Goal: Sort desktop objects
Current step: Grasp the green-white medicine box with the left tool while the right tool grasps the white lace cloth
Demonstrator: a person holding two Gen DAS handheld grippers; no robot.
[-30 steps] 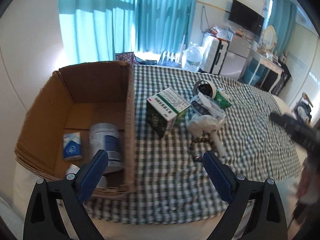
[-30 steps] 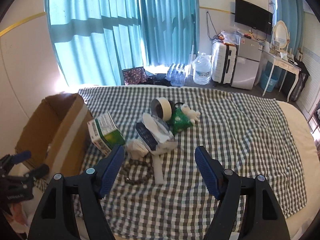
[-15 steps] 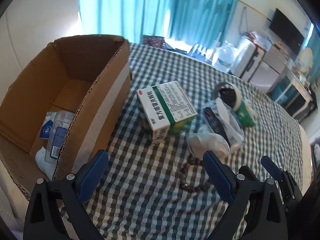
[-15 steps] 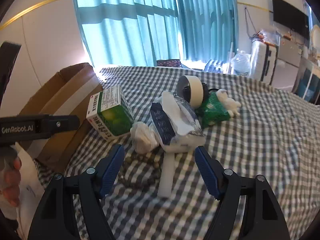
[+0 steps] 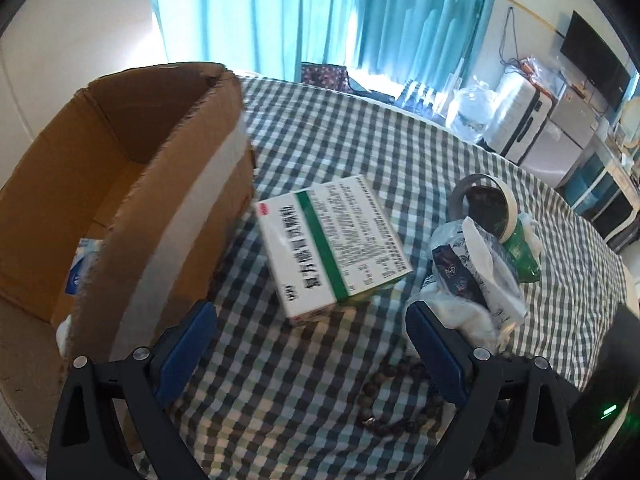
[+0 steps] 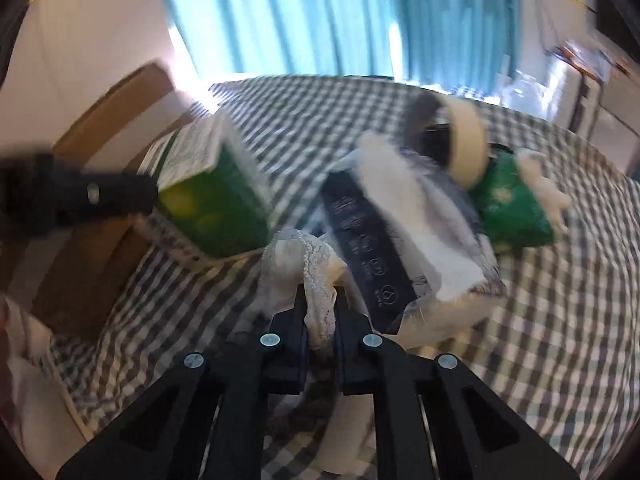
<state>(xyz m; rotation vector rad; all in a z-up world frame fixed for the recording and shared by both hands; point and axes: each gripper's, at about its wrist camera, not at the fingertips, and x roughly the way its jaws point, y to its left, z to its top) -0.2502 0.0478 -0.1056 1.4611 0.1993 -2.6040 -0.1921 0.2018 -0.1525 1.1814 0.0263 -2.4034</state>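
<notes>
Right tongs (image 6: 320, 312): I have them pinched tight on a fold of the white lace cloth (image 6: 298, 268); only a thin strip of it sits between the pads, and the picture is blurred.
Left tongs (image 5: 310, 344): spread wide and holding nothing, low over the checked cover, with the medicine box (image 5: 332, 240) just ahead between the pads.
Where the cloth lies: at the near edge of the pile on the bed (image 5: 360, 132), touching the blue-and-white packet (image 6: 400, 248) and close beside the green face of the medicine box.
How the cloth looks: soft, crumpled, lace-edged, limp; I judge it will sag and stretch rather than come up in one piece.
Risk, thin grip: I hold so little of the fabric that it may slip out as I raise it.
Risk, snagging: the lace may catch on the packet and drag it, and that could topple the tape roll (image 6: 460, 140) leaning on the pile by the green pouch (image 6: 512, 208).
Risk, beads: the dark bead bracelet (image 5: 400, 400) lies just under my working area; a trailing end of cloth could sweep it along.
Risk, crowding: both tongs work close together, so I could knock one against the other.
Destination: the cardboard box (image 5: 120, 184) stands on my left, touching the cover's edge, with a few things already inside.
</notes>
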